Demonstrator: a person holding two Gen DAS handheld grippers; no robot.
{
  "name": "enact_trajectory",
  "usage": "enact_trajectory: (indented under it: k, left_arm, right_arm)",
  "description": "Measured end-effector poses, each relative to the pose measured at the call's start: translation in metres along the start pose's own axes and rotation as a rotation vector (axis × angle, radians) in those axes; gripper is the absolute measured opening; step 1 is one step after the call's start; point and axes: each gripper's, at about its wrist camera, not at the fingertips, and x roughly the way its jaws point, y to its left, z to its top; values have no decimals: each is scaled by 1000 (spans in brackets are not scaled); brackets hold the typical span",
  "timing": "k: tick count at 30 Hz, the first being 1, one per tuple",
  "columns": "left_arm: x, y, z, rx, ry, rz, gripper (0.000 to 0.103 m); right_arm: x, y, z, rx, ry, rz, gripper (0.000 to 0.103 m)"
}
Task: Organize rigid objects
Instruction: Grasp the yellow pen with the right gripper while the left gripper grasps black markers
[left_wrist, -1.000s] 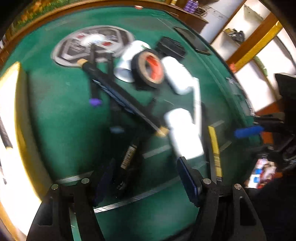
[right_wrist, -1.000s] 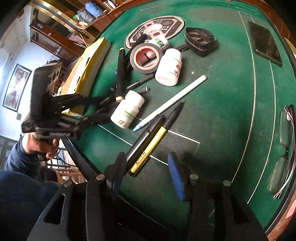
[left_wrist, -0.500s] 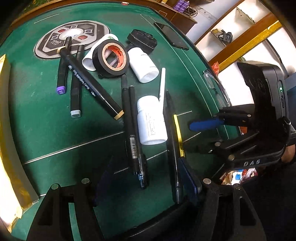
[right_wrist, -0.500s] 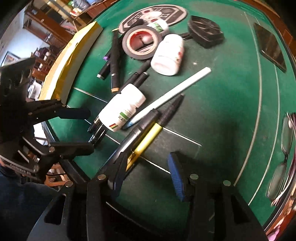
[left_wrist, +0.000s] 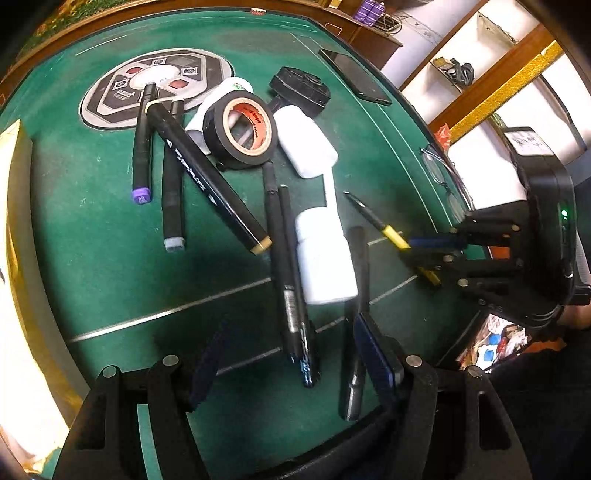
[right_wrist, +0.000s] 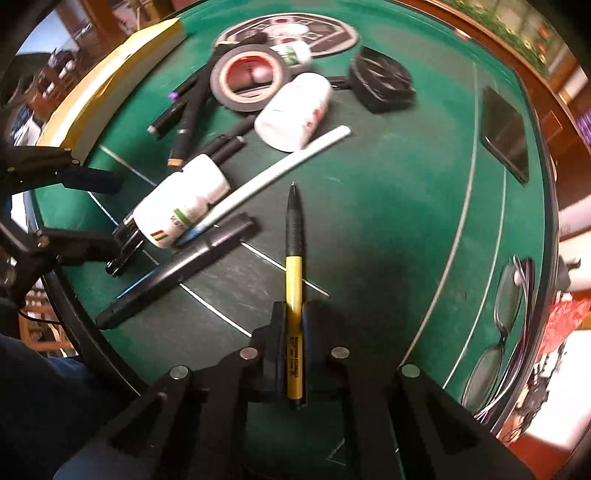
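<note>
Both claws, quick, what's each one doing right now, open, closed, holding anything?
Left claw: open, holding nothing; black pens lie on the green table beneath it.
Right claw: shut on the yellow and black pen.

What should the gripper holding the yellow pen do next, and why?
Probably lift it a little, straight up. The right gripper is shut on the yellow pen, and the pen's black tip points out over the green table, near the black marker and white stick. Rising first should keep it from knocking them.
</note>
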Motion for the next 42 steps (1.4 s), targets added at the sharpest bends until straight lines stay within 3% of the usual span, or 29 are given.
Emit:
enact_trajectory:
  k: [4,5,6,8,18,23,27,36,42]
  left_arm:
    - [7,0,9,13,-5,50,69]
    - [9,0,12,13,-9,65,64]
    - [11,0,15,14,-7,65,50]
    - [10,1,18,12,-12,59,39]
    - [19,1,25,9,-4,62,39]
    - [29,-14,38,51,-28,169,39]
    - [28,-9,36,23,-36,197,38]
    - [12,5,26,-41,-52,66,33]
    - [1,10,38,-71,-84,72,33]
  right_arm:
    - [0,-5,0,11,-8,10,8]
    - [0,-5,0,9,-8,13,8]
    - [0,-7,0,12,-9,19,8]
    - [-1,-12,-3,15,-11,29,8]
    - [-1,-33,-7,12,-10,64,8]
    - [-4,-28,-3,-16,-3,40,7]
    - [-5,-21,-2,-30,-2,26,7]
    - [-7,-18,-3,-32,-6,31,7]
    - [-5,-23,-5,-23,-9,41,8]
